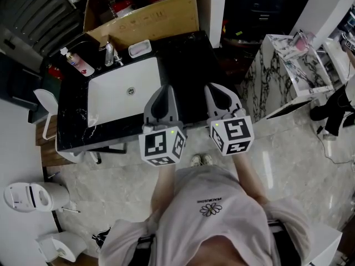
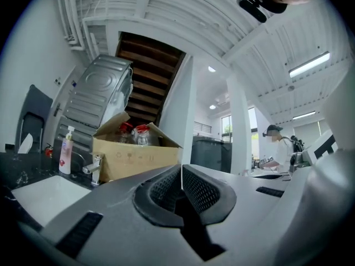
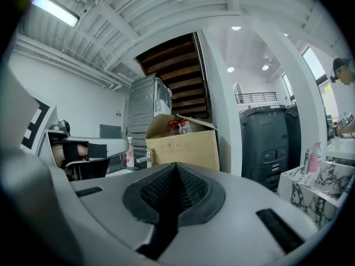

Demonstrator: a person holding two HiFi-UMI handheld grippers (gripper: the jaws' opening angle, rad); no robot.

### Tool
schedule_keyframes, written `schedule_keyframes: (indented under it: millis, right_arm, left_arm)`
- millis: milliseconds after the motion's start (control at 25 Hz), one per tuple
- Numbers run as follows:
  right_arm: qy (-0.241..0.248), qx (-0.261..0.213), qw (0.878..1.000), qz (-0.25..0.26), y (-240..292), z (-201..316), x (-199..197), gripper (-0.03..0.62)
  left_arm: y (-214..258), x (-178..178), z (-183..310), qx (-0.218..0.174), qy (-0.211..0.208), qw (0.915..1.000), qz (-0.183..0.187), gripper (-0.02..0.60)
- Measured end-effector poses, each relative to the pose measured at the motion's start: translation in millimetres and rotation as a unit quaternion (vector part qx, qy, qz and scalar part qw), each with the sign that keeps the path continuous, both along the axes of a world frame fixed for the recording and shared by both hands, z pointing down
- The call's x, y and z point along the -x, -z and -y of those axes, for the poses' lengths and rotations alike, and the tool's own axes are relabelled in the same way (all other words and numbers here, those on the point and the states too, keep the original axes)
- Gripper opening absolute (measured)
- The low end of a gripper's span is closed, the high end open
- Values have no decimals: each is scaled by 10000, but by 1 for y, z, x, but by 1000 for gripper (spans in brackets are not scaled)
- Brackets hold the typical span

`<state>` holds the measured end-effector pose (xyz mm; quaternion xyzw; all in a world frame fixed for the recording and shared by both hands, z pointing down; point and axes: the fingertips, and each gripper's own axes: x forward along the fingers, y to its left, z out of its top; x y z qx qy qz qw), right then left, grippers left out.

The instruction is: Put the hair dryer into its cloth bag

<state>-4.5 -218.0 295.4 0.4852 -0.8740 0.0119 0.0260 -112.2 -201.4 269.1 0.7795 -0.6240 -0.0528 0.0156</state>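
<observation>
1. Nearest the lens: pale shirt [image 1: 213, 215] of the person, on the near side of the sink [image 1: 111, 98].
2. Left gripper [image 1: 165, 92] over the sink's near right corner, held level. Jaws pressed together, nothing between them.
3. Right gripper [image 1: 217, 93] just right of the sink, beside the left one and not touching it. Jaws pressed together too, empty.
4. Black counter [image 1: 188, 60] all round the sink, under both grippers.
5. Faucet [image 1: 110, 53] upright just behind the sink's far edge.
6. Soap bottle [image 1: 77, 62] with pump top behind the sink's far left corner, upright.
7. White dish [image 1: 140, 48] behind the sink's far right corner, near the faucet.
8. Cardboard box [image 1: 150, 18] further behind the sink, flaps open, with red-capped bottles [image 2: 138, 133] inside.
9. Marbled stand [image 1: 277, 76] well right of the sink, across a strip of floor.
10. Two white rounded units [image 1: 33, 195] on the floor, left of the sink and nearer the person. Kind unclear.
11. Hair dryer and cloth bag: cannot tell where from any view.
</observation>
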Motion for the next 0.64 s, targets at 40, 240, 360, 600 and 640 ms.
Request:
schedule_keyframes:
  millis: [40,240,360,600,640]
  right_arm:
    - [-10,-5,10000,-11,0,0,-1,11]
    - [-41,-3,10000,-66,-1,1,-4,11]
    - [-50,16,9999,-88,-3,2,-5,11]
    - [-55,28,9998,-187,-7,7,-3,11]
    - [-56,32,9998,-204,-8,7,-3,11]
  left_arm:
    - [0,0,0,-4,-5,10000,-21,21]
    - [-5,-3,1,80,-40,9999,57,21]
    - [-8,-3,2,131,-48,9999,78,21]
    - [-14,2,6,205,-28,9997,100,21]
    - [-14,2,7,219,-25,9997,104,21]
